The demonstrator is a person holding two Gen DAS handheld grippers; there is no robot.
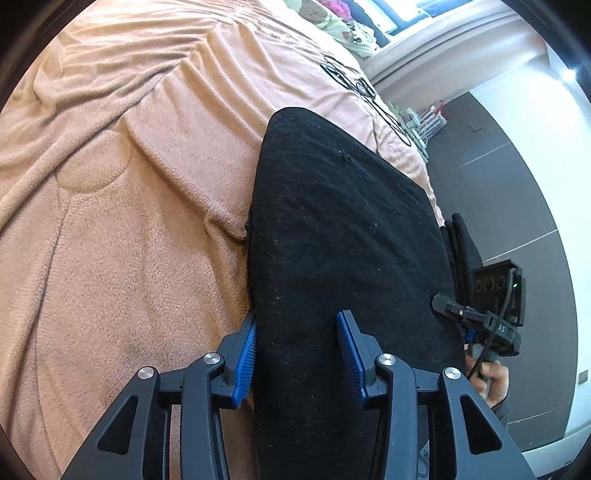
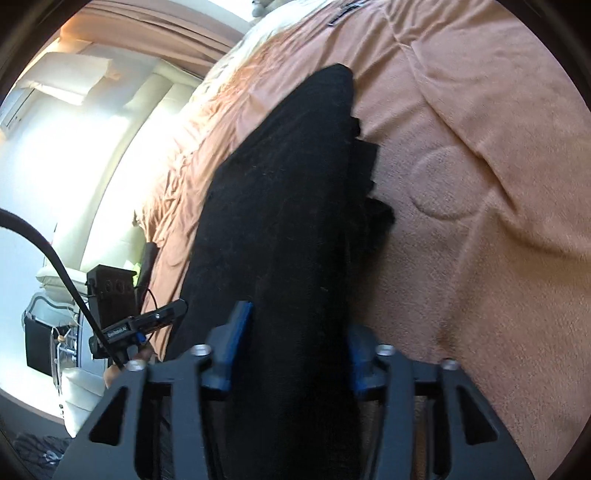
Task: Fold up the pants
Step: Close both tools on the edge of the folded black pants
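Note:
The black pants [image 1: 343,229] lie as a long folded strip on a peach blanket [image 1: 129,221]. My left gripper [image 1: 297,354] is open, with its blue pads either side of the near end of the pants. My right gripper [image 2: 295,343] is also open wide, and the pants [image 2: 288,206] run between its blue pads. Each gripper shows in the other's view: the right one [image 1: 443,305] at the pants' right edge, the left one [image 2: 181,306] at their left edge. A stepped fold edge sticks out on the pants' right side in the right wrist view.
The blanket covers a bed with wrinkles and a round embossed mark [image 2: 443,184]. Pillows with a bear print [image 1: 332,18] lie at the head. A dark tiled floor [image 1: 517,192] and white wall are beside the bed. A drying rack [image 1: 424,122] stands on the floor.

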